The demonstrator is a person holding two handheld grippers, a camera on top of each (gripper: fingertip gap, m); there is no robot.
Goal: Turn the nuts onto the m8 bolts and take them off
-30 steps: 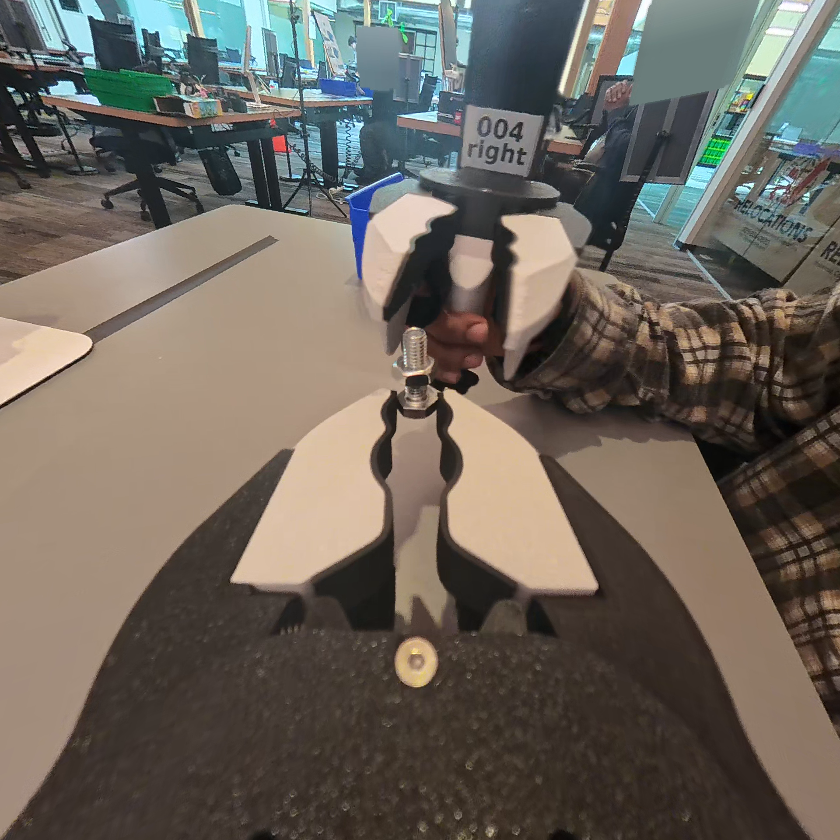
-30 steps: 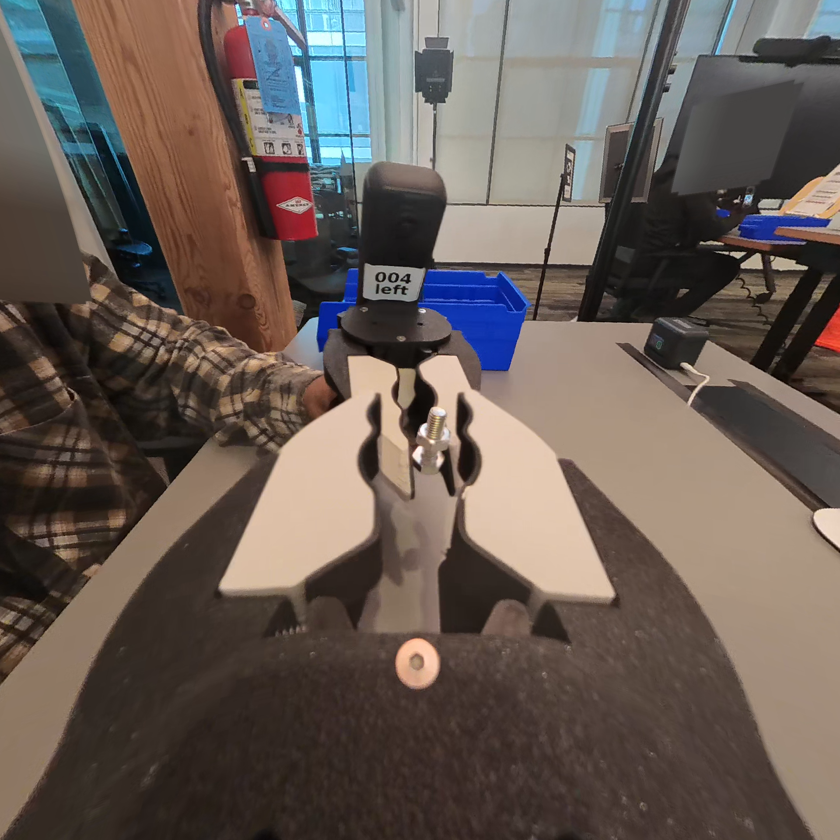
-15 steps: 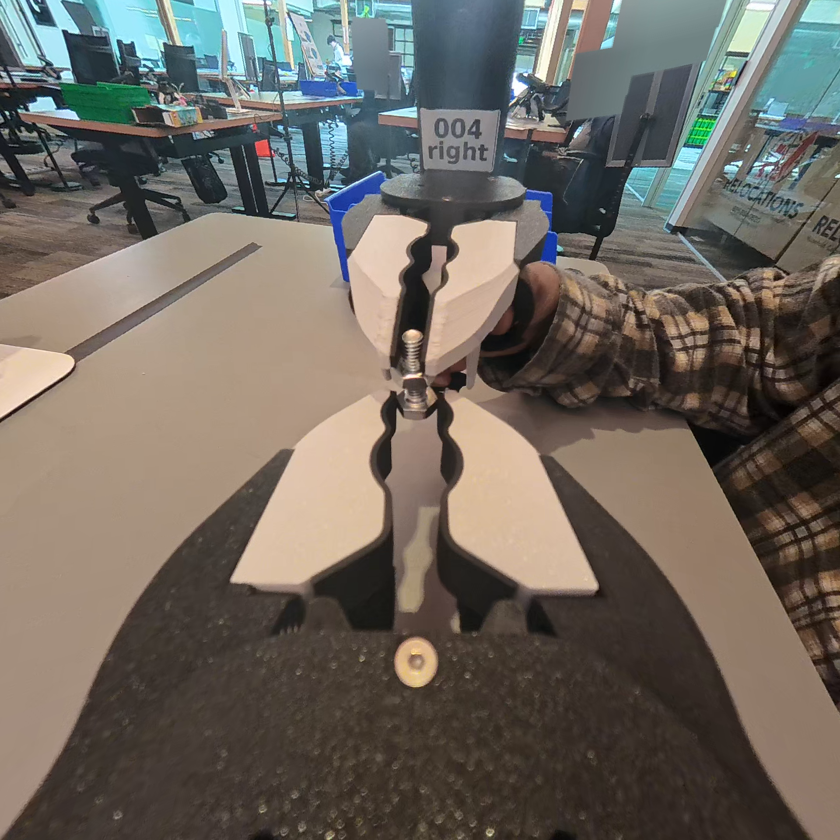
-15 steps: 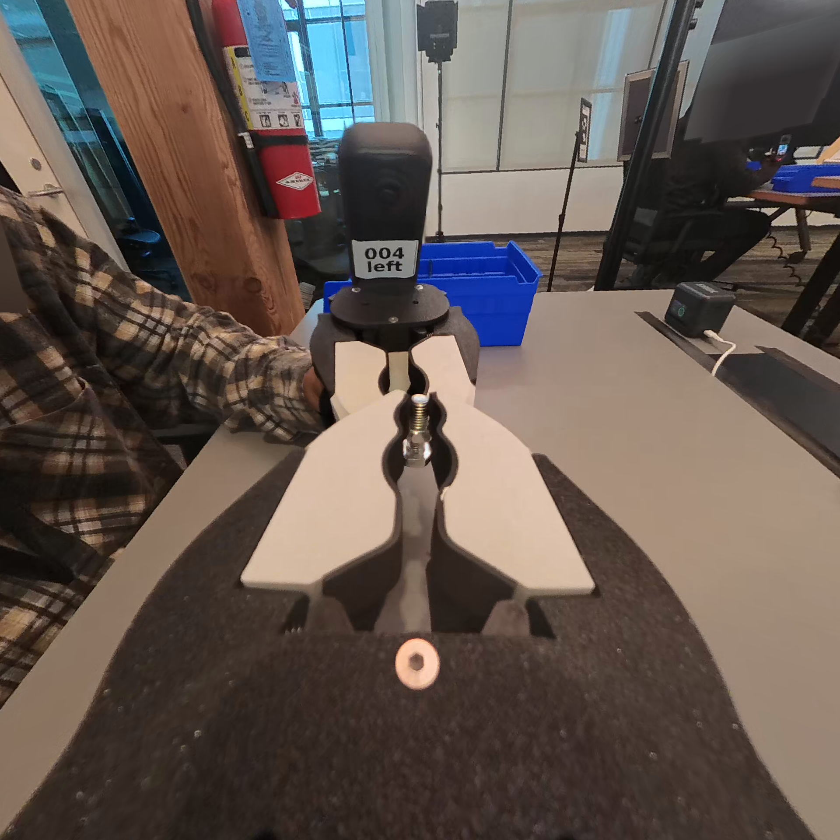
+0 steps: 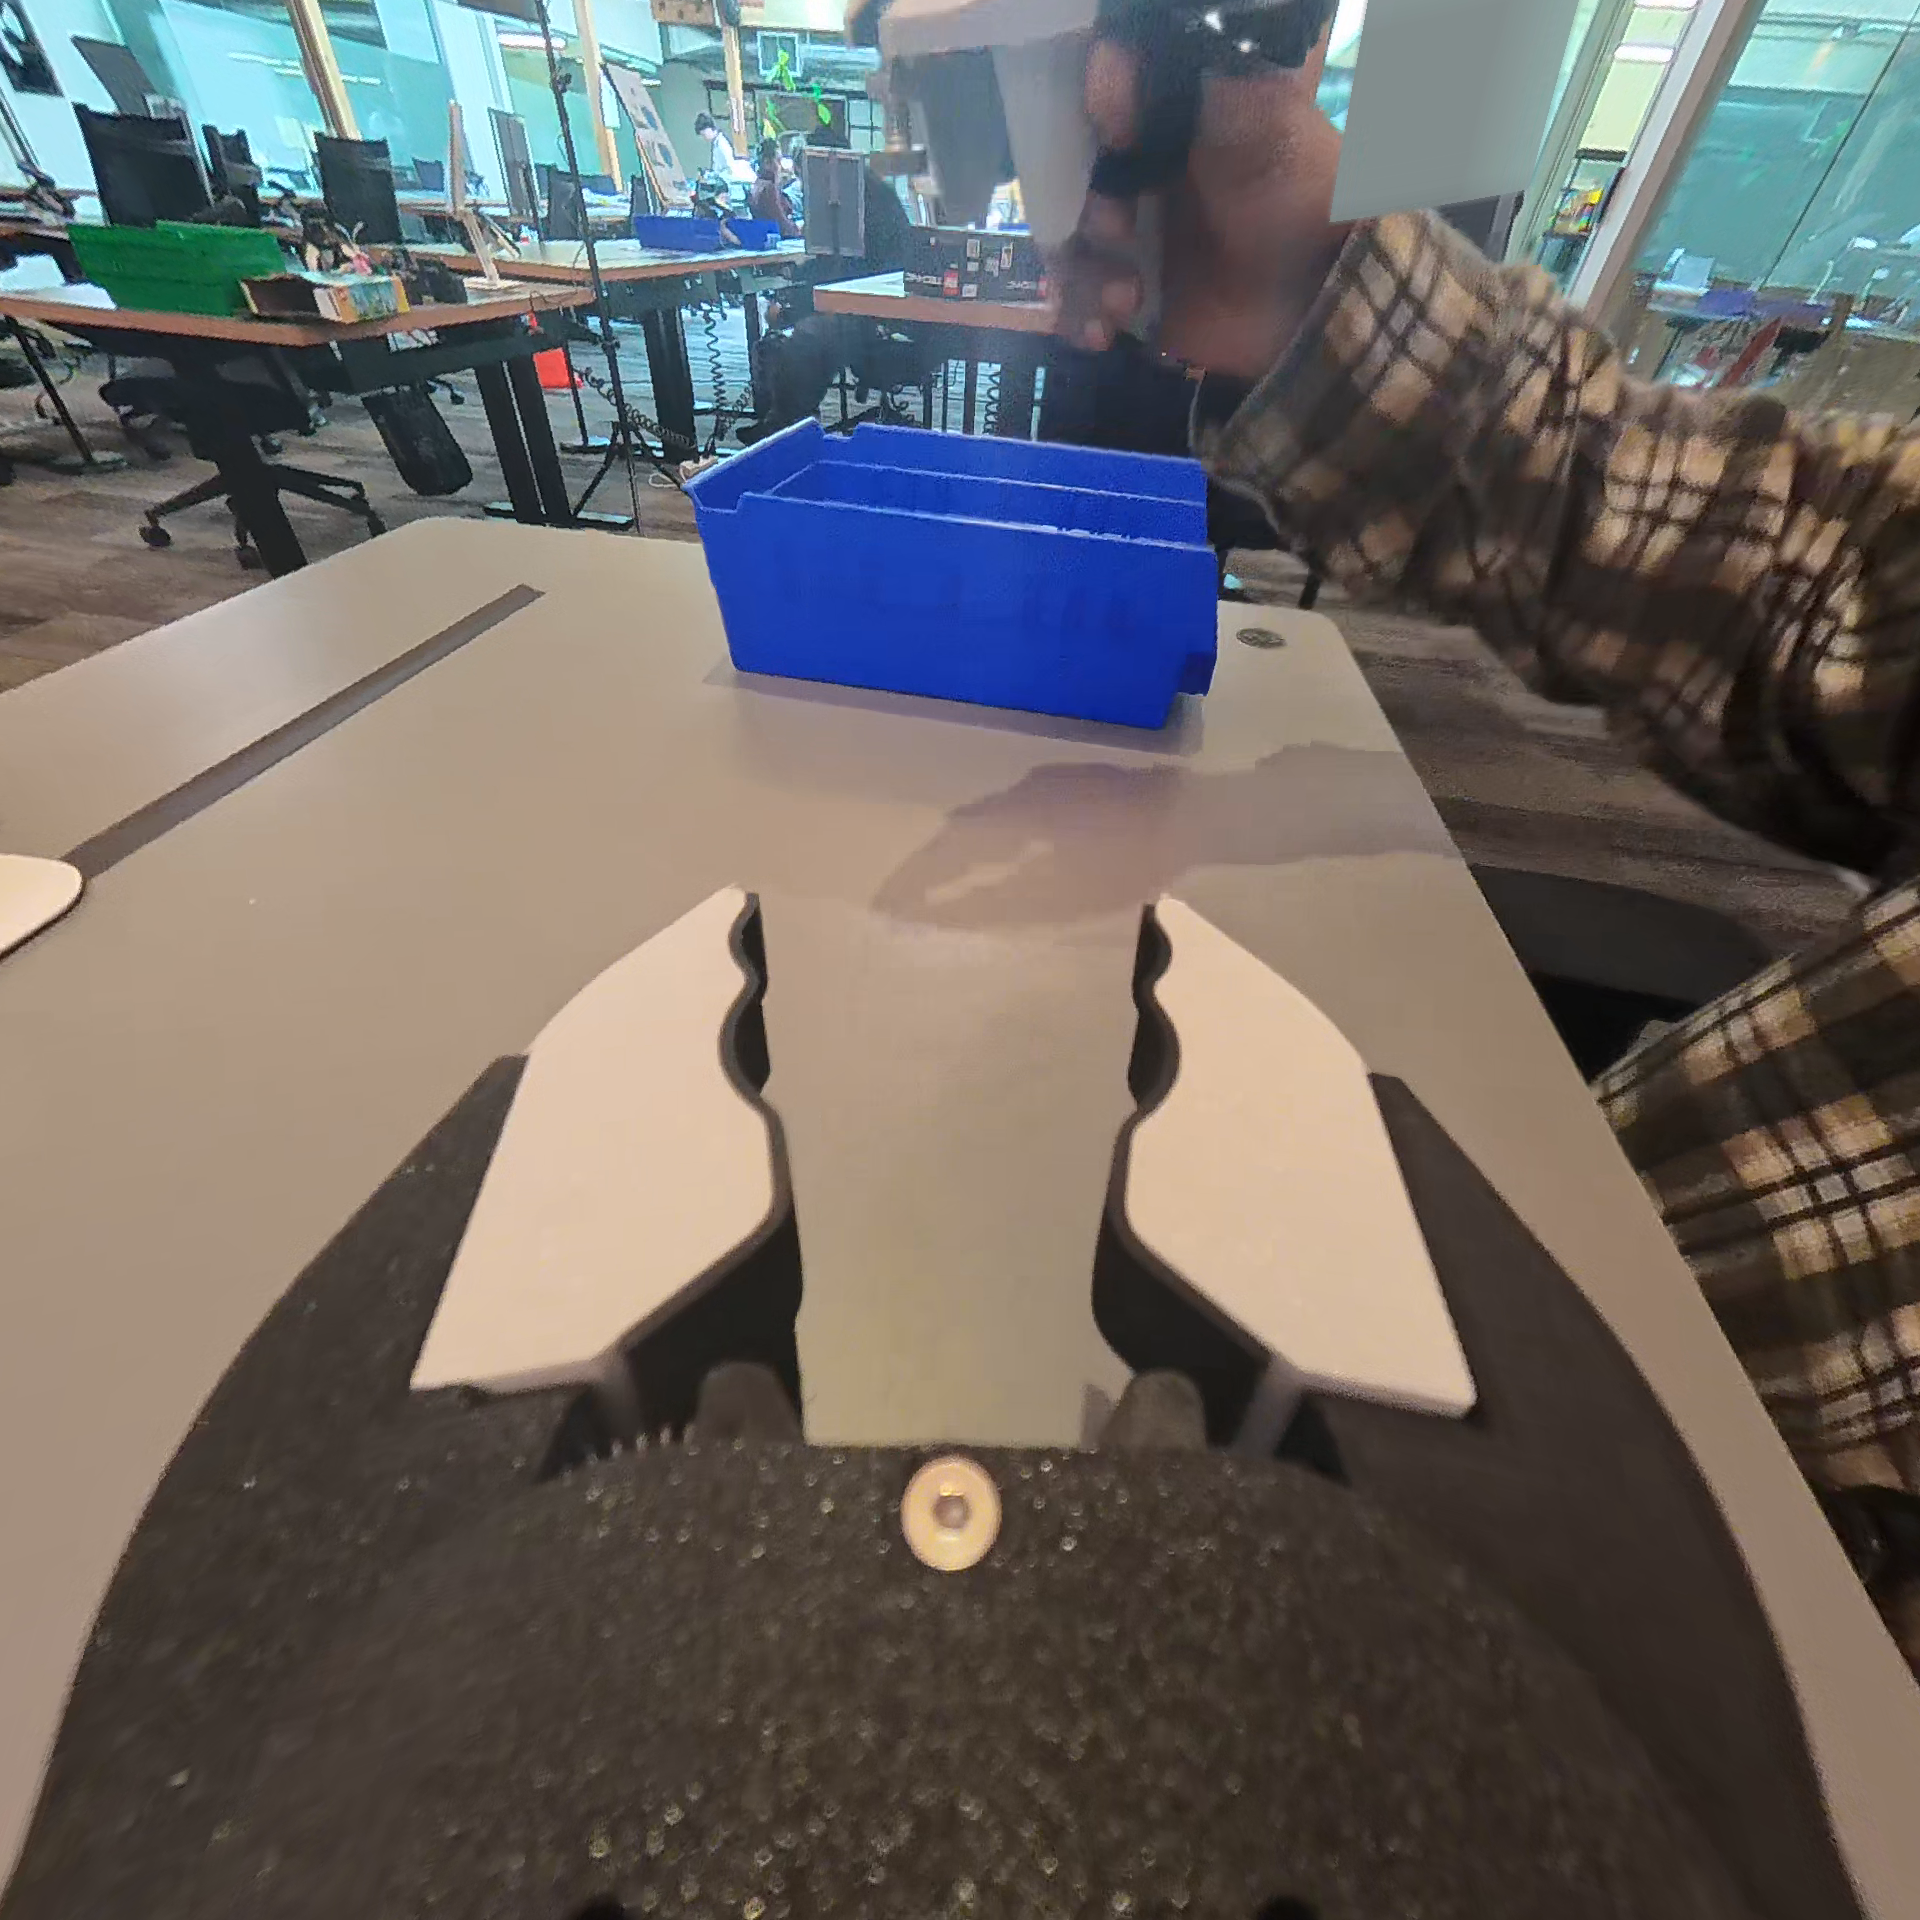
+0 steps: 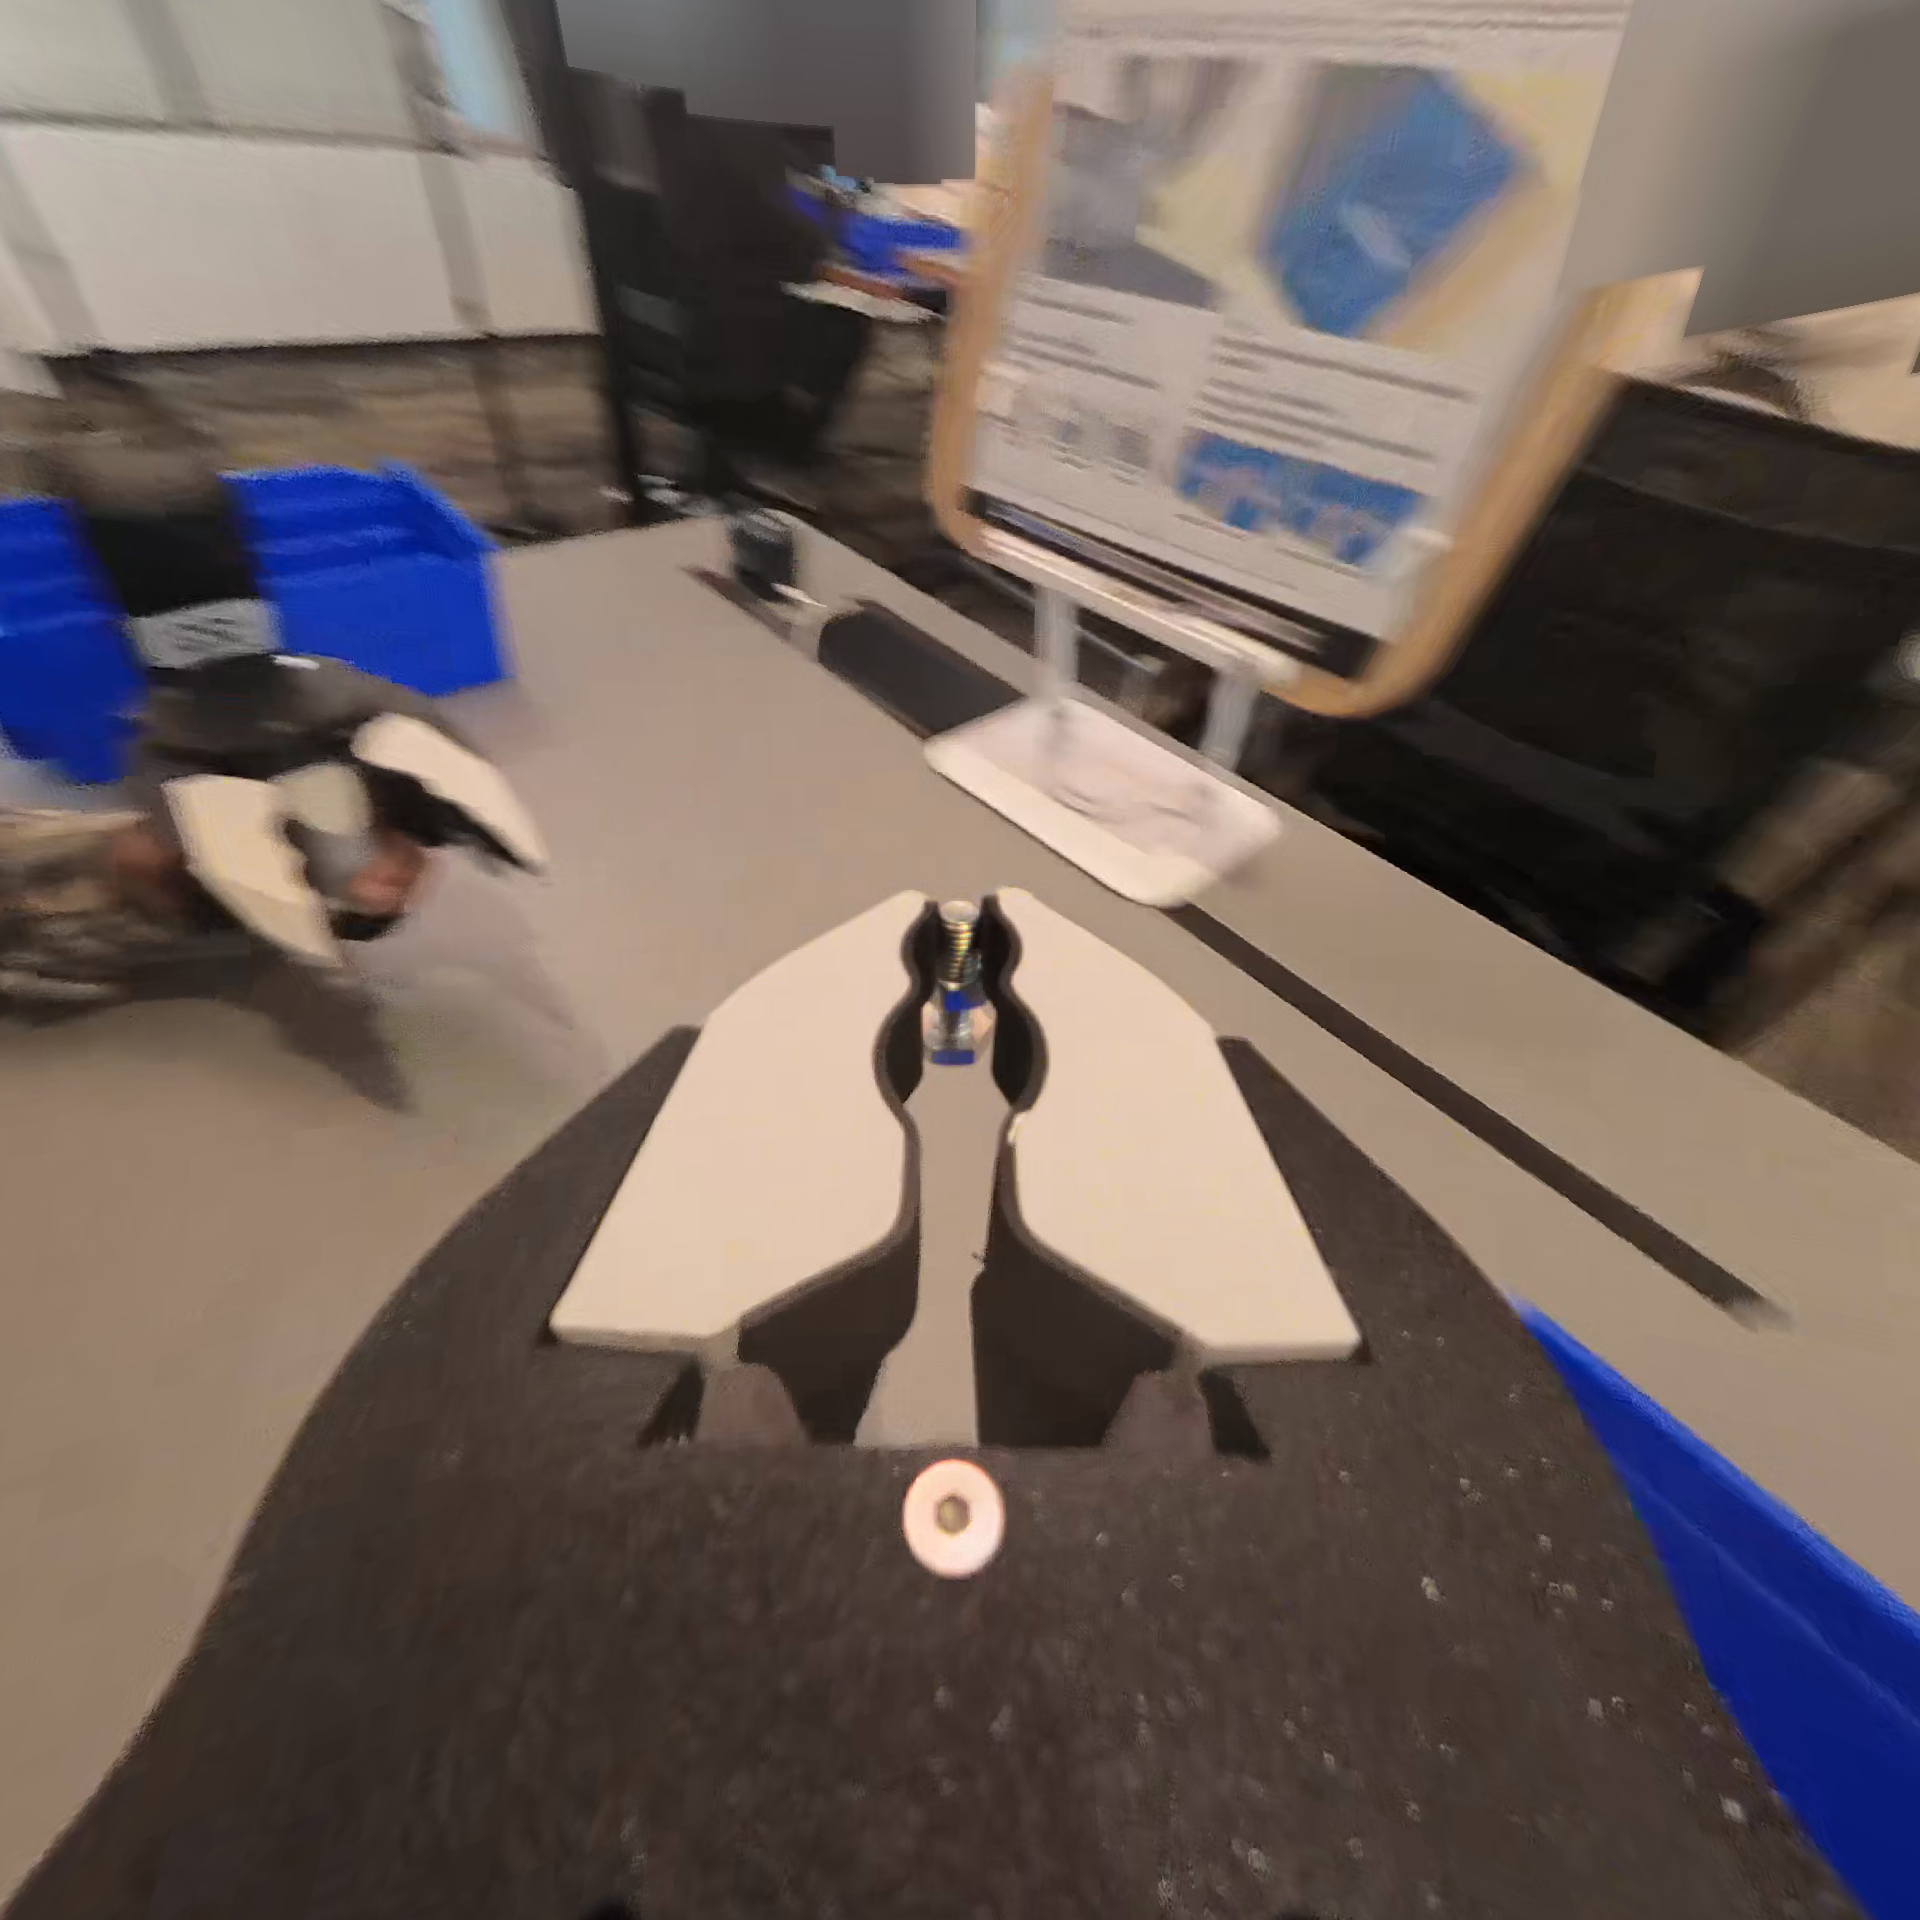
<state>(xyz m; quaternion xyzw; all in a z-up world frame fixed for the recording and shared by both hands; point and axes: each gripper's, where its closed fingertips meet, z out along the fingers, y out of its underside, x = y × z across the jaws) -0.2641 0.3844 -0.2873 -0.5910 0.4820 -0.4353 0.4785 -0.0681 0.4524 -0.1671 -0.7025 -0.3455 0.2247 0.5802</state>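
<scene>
My right gripper (image 6: 961, 914) is shut on a silver M8 bolt (image 6: 958, 961) with a nut (image 6: 954, 1031) on it, threads pointing forward between the fingertips. It is held up above the grey table (image 6: 665, 748), and this view is blurred by motion. In the left wrist view, the right gripper (image 5: 997, 114) shows high at the top in a hand. My left gripper (image 5: 945, 914) is open and empty, low over the table (image 5: 468, 831). It also shows open at the left of the right wrist view (image 6: 343, 821).
A blue bin (image 5: 956, 582) stands at the table's far end, and also shows in the right wrist view (image 6: 364, 582). A sign in a wooden frame (image 6: 1247, 416) on a white base (image 6: 1101, 800) stands on the table. A blue edge (image 6: 1766, 1610) is close at lower right. A plaid sleeve (image 5: 1610, 499) crosses the right side. One gripper's finger ends stand about 25 cm off the other's.
My left gripper has opened and let go of the bolt. My right gripper has closed on the bolt and nut, lifted it away and swung to the side.
</scene>
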